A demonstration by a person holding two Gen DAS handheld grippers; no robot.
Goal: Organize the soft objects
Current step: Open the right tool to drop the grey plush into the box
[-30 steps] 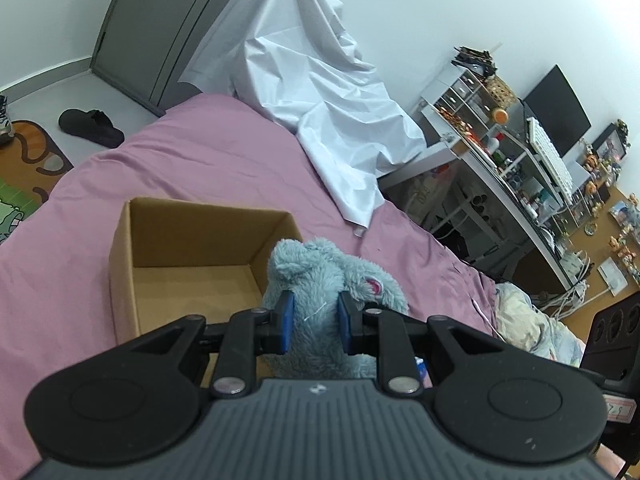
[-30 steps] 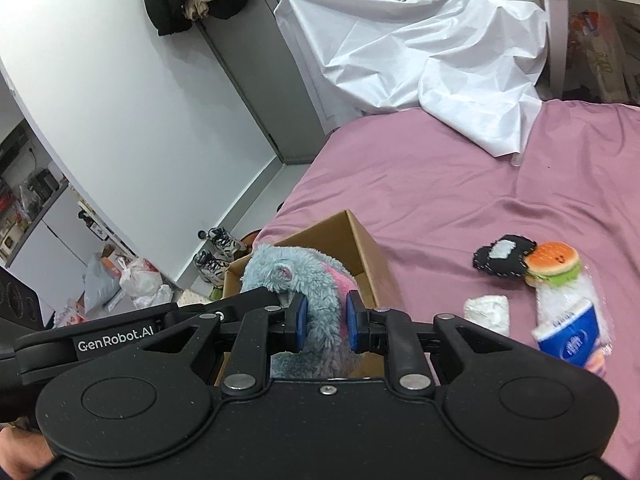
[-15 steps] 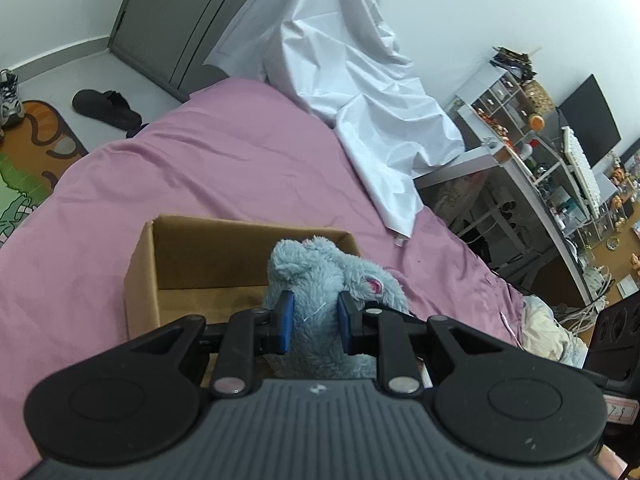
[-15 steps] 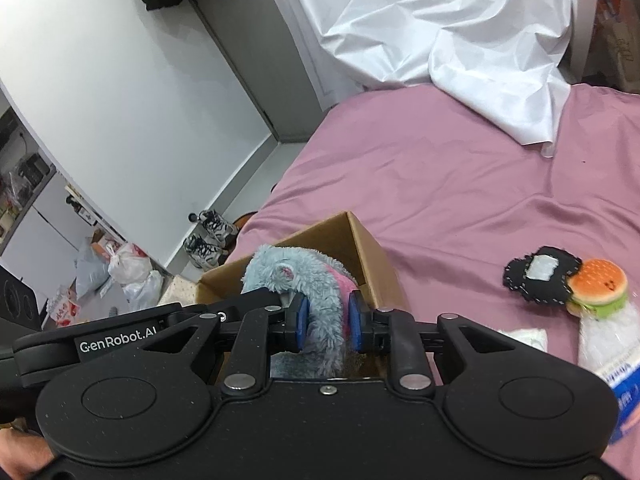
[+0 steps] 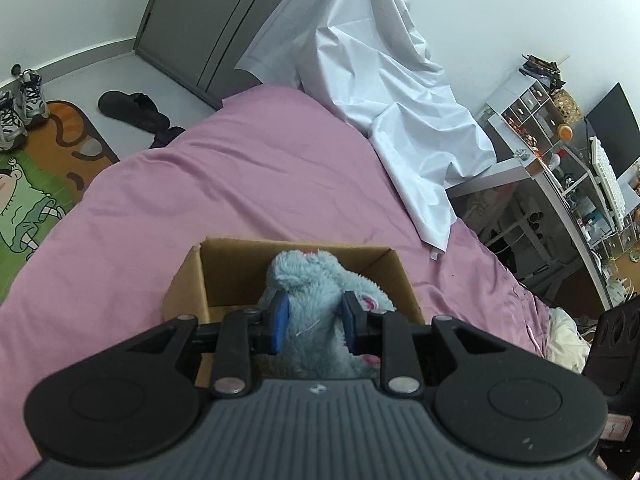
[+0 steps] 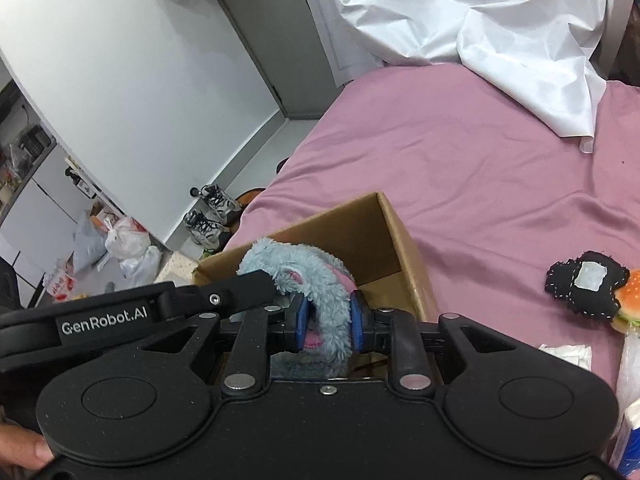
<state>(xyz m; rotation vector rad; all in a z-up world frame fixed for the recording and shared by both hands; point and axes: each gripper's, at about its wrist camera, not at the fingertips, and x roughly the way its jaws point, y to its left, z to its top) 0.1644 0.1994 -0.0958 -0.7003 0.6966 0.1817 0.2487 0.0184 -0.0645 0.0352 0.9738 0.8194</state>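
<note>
A fluffy grey-blue plush toy point(image 5: 316, 292) with pink patches is held by both grippers over the open cardboard box point(image 5: 224, 268) on the pink bed. My left gripper point(image 5: 314, 322) is shut on the plush. My right gripper point(image 6: 330, 320) is shut on another part of the same plush point(image 6: 312, 280), above the box point(image 6: 396, 240). The left gripper's arm shows in the right wrist view at the left. A black felt toy point(image 6: 584, 286), a burger plush point(image 6: 630, 300) and a tissue pack point(image 6: 628, 432) lie on the bed to the right.
A white sheet point(image 5: 384, 92) is draped at the bed's far end. A desk with cluttered shelves point(image 5: 560, 168) stands to the right. Shoes point(image 6: 210, 212), bags point(image 6: 120, 244) and a floor mat point(image 5: 36, 172) are on the floor to the left.
Both grippers have carried the plush further over the box, so it now hangs above the box's opening. Their hold on it is unchanged.
</note>
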